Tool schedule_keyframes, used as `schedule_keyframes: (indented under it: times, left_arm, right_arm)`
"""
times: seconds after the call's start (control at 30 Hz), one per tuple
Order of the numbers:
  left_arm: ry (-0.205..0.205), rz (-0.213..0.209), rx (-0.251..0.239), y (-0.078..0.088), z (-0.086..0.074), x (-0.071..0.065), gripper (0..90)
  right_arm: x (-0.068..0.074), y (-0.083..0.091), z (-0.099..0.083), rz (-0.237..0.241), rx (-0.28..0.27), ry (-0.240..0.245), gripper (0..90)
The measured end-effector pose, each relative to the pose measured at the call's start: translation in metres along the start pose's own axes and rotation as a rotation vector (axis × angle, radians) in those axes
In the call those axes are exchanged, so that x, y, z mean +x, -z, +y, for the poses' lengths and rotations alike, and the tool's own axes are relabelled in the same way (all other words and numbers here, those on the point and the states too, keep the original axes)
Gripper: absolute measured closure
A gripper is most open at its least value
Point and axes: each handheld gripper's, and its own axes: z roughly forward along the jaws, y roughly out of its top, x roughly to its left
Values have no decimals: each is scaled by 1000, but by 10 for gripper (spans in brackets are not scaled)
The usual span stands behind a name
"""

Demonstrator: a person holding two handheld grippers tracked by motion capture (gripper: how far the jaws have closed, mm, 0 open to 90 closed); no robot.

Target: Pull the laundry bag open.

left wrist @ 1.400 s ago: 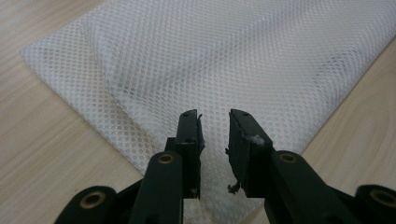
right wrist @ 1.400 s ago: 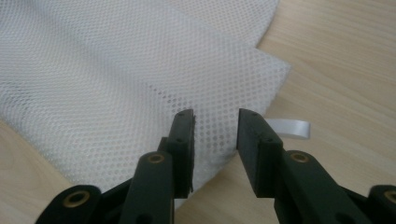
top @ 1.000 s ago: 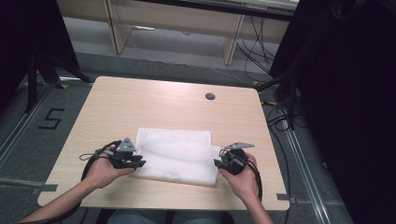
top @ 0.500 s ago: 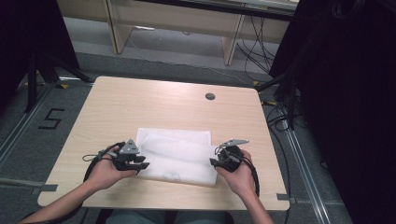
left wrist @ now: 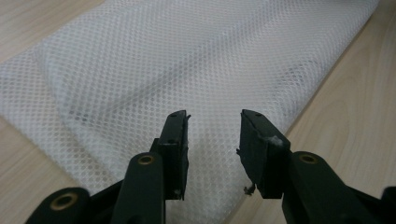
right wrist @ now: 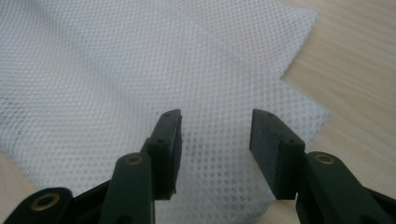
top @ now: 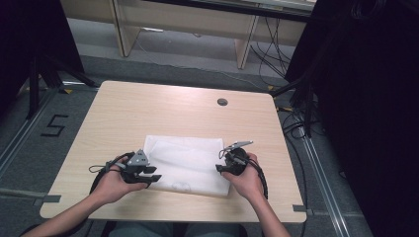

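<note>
A white mesh cloth [top: 185, 162] lies folded flat on the wooden table [top: 163, 111], near its front edge. At the cloth's left edge sits my left gripper [top: 152, 174], open, its jaws pointing right over the mesh. In the left gripper view the mesh cloth [left wrist: 187, 70] spreads out under and beyond the left gripper [left wrist: 212, 135]. My right gripper [top: 220, 167] is open at the cloth's right edge and points left. The right gripper view has the right gripper [right wrist: 215, 135] standing over the mesh cloth [right wrist: 140, 79], close to a corner of it.
A small dark round grommet [top: 222, 102] sits in the table near its far edge. Cables [top: 291, 128] lie on the floor to the right. A desk frame [top: 183, 24] stands beyond the table. A "5" marking [top: 53, 126] is on the floor at left.
Both grippers have moved inward a little onto the cloth's side edges. The cloth lies as before.
</note>
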Motion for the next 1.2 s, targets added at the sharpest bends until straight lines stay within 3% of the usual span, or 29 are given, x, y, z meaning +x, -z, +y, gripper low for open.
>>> schedule_keyframes:
  times: [0.03,0.2,0.23,0.27,0.33,0.4,0.47,0.57,0.63,0.7,0.8,0.83,0.93,1.0,1.1,1.13,1.2]
  left_arm:
    - [-12,-6,8,-2,1,-1,617]
    - [-9,-16,19,-7,1,-4,615]
    - [-14,-19,21,-7,0,-4,614]
    - [-13,-20,21,-8,0,-4,614]
    - [-14,-16,24,-8,-1,-4,613]
    - [-36,-25,36,-10,-1,-3,611]
    - [-27,-16,37,-11,-2,-4,609]
    - [-19,-35,43,-13,-2,-4,608]
    - [-14,-30,44,-14,-2,-4,608]
    - [-40,-33,53,-15,-2,-3,608]
    - [-31,-33,59,-17,-3,-4,609]
    - [-27,-33,61,-18,-3,-4,610]
    - [-25,-27,67,-19,-4,-3,612]
    - [-32,-33,69,-19,-4,-3,613]
    - [-40,-30,75,-21,-5,-2,611]
    - [-19,-35,75,-21,-5,-3,610]
    - [-40,-32,78,-22,-5,-3,610]
  right_arm:
    - [-2,-1,5,-4,-2,16,537]
    - [-3,-14,17,-13,-11,4,520]
    - [-5,-16,18,-17,-1,38,518]
    - [-2,-17,21,-9,10,10,516]
    - [-1,-21,24,-9,12,16,508]
    - [1,-26,30,-16,11,33,493]
    - [2,-30,35,-16,28,38,481]
    - [4,-37,42,-18,35,49,469]
    - [4,-40,44,-16,42,47,467]
    - [4,-45,47,-25,59,53,464]
    - [2,-52,49,-31,76,59,459]
    - [2,-54,49,-27,88,41,459]
    - [1,-61,48,-31,107,60,469]
    - [2,-63,48,-28,109,59,496]
    - [3,-62,50,-8,118,87,648]
    - [5,-62,50,-2,122,83,716]
    - [7,-63,50,1,125,100,782]
